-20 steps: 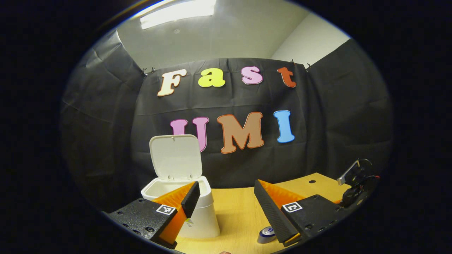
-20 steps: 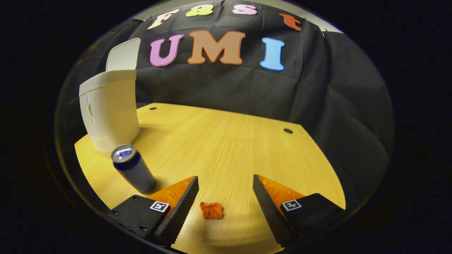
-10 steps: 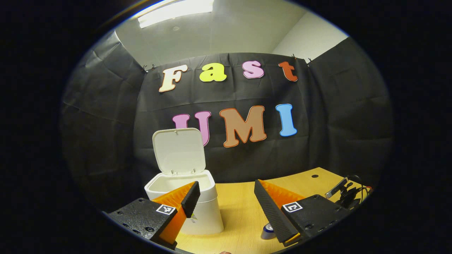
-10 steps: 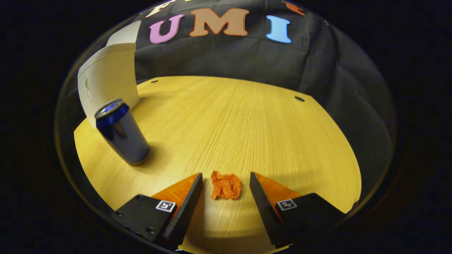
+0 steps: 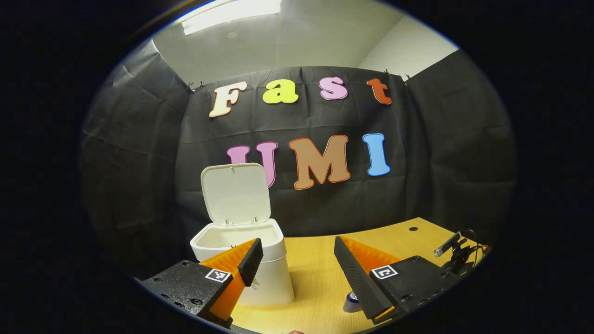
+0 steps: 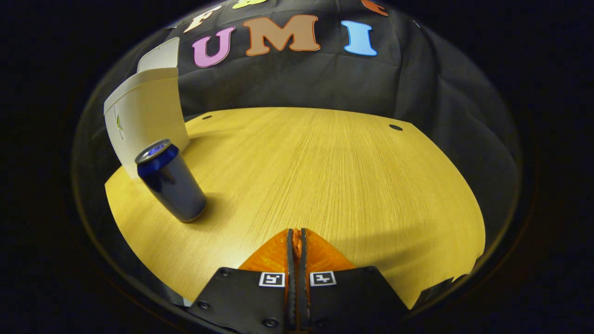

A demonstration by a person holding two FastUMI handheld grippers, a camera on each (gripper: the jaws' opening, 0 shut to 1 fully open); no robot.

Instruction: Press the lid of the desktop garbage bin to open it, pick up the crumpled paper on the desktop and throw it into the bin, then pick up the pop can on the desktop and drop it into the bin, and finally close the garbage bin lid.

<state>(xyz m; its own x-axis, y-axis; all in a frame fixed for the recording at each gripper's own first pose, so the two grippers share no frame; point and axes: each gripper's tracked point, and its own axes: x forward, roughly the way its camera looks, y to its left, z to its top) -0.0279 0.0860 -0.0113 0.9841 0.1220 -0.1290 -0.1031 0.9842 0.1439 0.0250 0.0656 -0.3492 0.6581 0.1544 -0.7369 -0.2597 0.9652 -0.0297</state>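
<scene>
Two fingers closed on the paper, bin lid up

One sliver of the crumpled paper [image 6: 295, 242] shows in the right gripper view, pinched in the thin slit between the fingers of the right gripper [image 6: 295, 230], which are drawn almost together, low over the near part of the wooden desk [image 6: 325, 162]. How much of the paper sits between them cannot be told.

To the left in that view the pop can [image 6: 171, 181] stands upright on the desk, well apart from the gripper. Just behind the can is the white garbage bin [image 6: 146, 116], with its lid [image 6: 160, 55] raised.

In the left gripper view the bin [image 5: 274, 283] stands at the left end of the desk [image 5: 320, 278] with its mouth open and the lid [image 5: 235, 194] swung up and back against the black cloth wall. The left gripper [image 5: 297, 250] hangs above the desk with its fingers spread wide and nothing between them; its one finger overlaps the bin's front. The top of the can [image 5: 351, 301] peeks out beside the other finger.

Two small dark holes [image 6: 395, 127] mark the desk's far edge, and a ceiling light [image 5: 232, 11] glows above the cloth
</scene>
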